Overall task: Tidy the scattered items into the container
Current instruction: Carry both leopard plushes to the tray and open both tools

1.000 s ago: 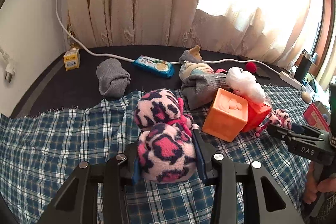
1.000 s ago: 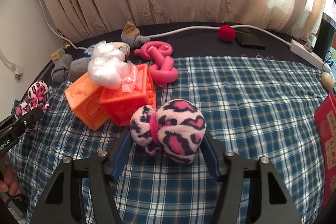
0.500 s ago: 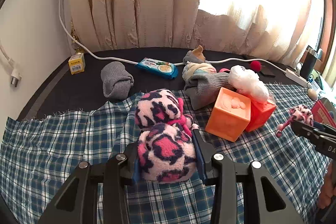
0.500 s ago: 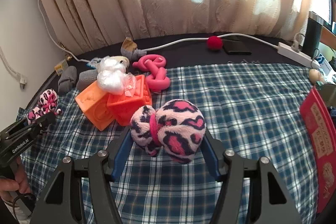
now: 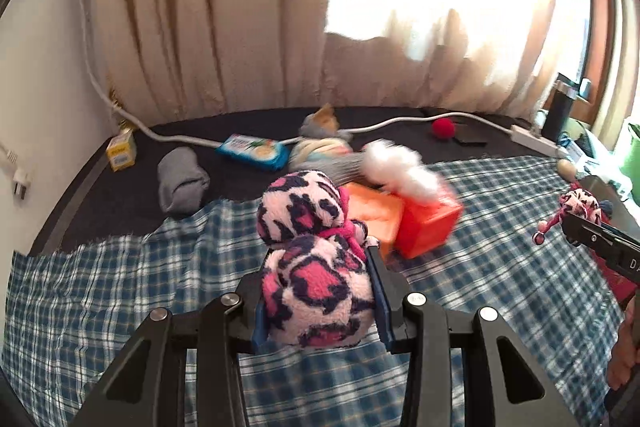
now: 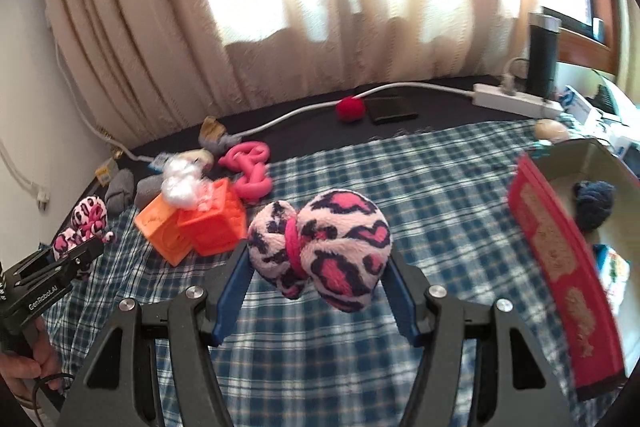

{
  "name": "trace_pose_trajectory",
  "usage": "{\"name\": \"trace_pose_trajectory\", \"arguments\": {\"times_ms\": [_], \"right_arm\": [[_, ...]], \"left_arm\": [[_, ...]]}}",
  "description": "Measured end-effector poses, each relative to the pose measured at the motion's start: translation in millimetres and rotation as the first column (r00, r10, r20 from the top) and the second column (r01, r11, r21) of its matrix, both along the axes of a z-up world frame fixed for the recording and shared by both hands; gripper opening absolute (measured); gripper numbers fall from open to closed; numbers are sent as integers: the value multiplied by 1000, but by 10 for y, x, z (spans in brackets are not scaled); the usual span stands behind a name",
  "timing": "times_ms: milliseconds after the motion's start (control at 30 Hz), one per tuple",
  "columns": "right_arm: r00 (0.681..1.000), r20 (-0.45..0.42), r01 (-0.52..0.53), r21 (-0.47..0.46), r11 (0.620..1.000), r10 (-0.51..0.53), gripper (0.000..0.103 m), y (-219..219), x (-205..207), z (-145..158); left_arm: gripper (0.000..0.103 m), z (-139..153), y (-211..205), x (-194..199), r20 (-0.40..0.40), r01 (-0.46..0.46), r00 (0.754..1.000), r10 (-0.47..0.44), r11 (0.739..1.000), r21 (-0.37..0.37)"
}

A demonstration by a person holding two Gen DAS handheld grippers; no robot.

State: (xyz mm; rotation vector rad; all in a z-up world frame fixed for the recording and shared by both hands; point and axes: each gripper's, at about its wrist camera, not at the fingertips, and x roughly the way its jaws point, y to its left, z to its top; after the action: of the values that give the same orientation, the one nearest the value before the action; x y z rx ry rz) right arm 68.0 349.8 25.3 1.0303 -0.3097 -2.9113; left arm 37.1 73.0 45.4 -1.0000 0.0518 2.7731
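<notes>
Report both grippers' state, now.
Left gripper: shut on a leopard-print plush toy.
Right gripper: shut on a second leopard-print plush.

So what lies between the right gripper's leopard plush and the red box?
Only bare plaid cloth separates the leopard plush in the right gripper from the red box, per the right wrist view.
</notes>
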Motion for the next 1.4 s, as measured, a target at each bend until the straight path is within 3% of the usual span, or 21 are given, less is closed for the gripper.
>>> {"name": "trace_pose_trajectory", "arguments": {"times_ms": [233, 400, 567, 733, 1067, 1167, 1400], "right_arm": [[984, -64, 168, -15, 986, -169, 66, 649, 353, 179], [939, -92, 330, -20, 944, -330, 66, 1214, 678, 267], [886, -66, 458, -31, 889, -459, 66, 1681, 906, 228], [855, -52, 515, -33, 857, -516, 69, 1928, 1044, 183], [832, -72, 547, -57, 835, -550, 75, 2120, 1182, 166], [818, -82, 566, -67, 822, -569, 75, 2175, 1225, 191], [787, -98, 604, -81, 793, -609, 75, 2298, 1323, 246]], "left_arm": [[42, 187, 577, 84, -33, 137, 990, -137, 990, -15], [42, 286, 1003, 170, -49, 235, 970, -236, 972, -29], [42, 292, 1361, 245, -38, 315, 948, -317, 948, -36], [42, 317, 1660, 312, -30, 376, 926, -378, 926, -38], [42, 351, 2206, 455, -17, 485, 874, -486, 873, -53], [42, 385, 2404, 450, -17, 529, 848, -530, 847, -44], [42, 354, 3036, 333, 31, 698, 714, -700, 714, 53]]}}
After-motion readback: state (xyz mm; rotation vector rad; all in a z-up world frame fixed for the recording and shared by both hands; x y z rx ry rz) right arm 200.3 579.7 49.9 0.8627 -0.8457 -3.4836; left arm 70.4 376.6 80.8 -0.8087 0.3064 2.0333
